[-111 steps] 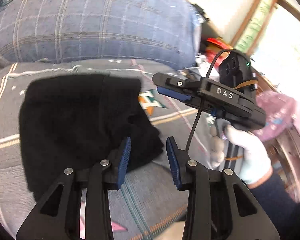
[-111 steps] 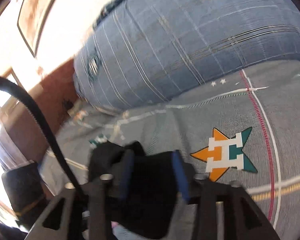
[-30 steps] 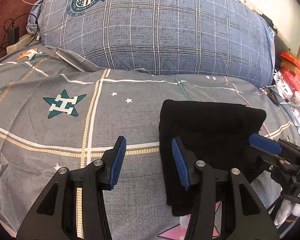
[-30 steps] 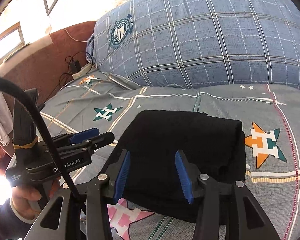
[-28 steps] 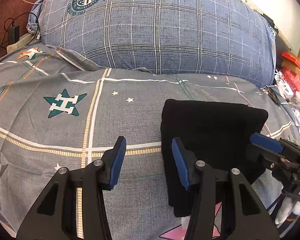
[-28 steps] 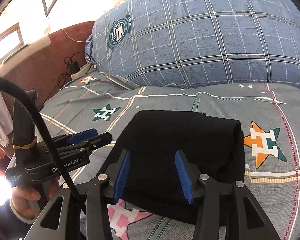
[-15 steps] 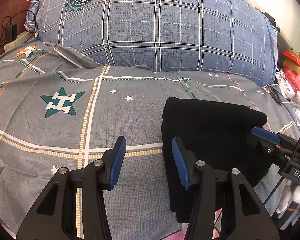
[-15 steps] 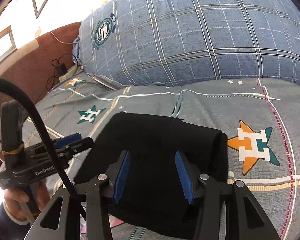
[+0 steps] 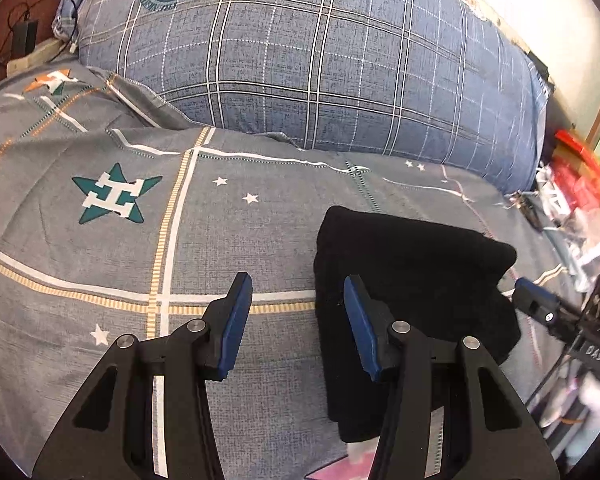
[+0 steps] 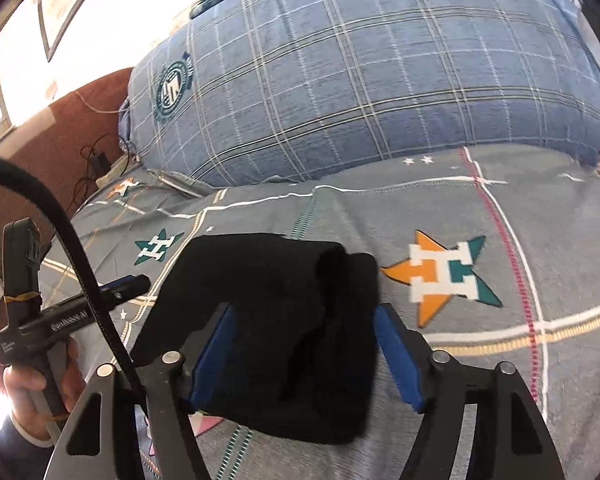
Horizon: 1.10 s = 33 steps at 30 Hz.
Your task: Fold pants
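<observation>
the folded black pants (image 9: 412, 276) lie on the bedspread (image 9: 100, 264), pillow (image 9: 320, 60) at 12 o'clock. left gripper (image 9: 298, 320) gapes empty at their 9 o'clock edge; right gripper (image 10: 306, 354) gapes wide over them, gripping nothing.

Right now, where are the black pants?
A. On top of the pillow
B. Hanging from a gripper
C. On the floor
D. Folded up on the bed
D: the pants lie as a folded bundle on the bed, in front of the pillow, and both grippers, left and right, are open, gripping nothing.
</observation>
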{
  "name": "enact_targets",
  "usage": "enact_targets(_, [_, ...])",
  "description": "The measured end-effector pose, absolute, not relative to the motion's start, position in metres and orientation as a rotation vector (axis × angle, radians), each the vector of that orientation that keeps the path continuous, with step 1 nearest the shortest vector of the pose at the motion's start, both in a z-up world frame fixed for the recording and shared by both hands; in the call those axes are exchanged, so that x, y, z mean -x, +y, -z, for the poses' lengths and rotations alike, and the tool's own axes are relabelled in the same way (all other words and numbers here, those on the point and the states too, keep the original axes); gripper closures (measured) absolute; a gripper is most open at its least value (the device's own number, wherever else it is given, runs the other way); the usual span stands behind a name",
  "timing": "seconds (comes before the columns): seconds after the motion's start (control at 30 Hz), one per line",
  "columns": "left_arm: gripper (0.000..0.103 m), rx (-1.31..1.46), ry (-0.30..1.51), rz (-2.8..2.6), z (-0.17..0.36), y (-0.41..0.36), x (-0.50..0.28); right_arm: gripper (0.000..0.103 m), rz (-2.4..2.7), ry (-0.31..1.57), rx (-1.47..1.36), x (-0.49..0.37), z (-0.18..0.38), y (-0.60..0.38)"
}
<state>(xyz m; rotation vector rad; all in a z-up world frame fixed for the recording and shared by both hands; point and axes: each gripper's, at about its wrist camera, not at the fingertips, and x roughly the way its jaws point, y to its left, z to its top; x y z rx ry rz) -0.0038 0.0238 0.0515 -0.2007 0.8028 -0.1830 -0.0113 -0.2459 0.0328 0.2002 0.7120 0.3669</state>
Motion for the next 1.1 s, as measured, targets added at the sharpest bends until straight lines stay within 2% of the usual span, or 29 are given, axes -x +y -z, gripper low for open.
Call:
enact_targets(0.4, [0.056, 0.156, 0.810, 0.209, -0.045, 0.009, 0.004, 0.033, -0.355, 0.761, -0.203, 0.003, -0.016, -0.245])
enact_targets(0.53, [0.056, 0.190, 0.832, 0.255, -0.041, 0.006, 0.002, 0.027, -0.356, 0.776, -0.200, -0.002, -0.011, -0.244])
enact_targets(0.6, [0.048, 0.190, 0.837, 0.265, -0.040, 0.003, 0.000, 0.026, -0.355, 0.786, -0.194, -0.005, -0.008, -0.245])
enact_targets(0.63, [0.038, 0.190, 0.842, 0.271, -0.038, 0.002, 0.000, 0.026, -0.360, 0.788, -0.200, -0.006, -0.007, -0.245])
enact_targets(0.9, [0.037, 0.176, 0.884, 0.321, -0.025, -0.016, -0.007, 0.026, -0.430, 0.811, -0.284, -0.018, 0.010, -0.247])
enact_targets(1.1, [0.024, 0.218, 0.919, 0.337, -0.013, -0.019, -0.017, 0.013, -0.478, 0.807, -0.322, -0.020, 0.017, -0.244])
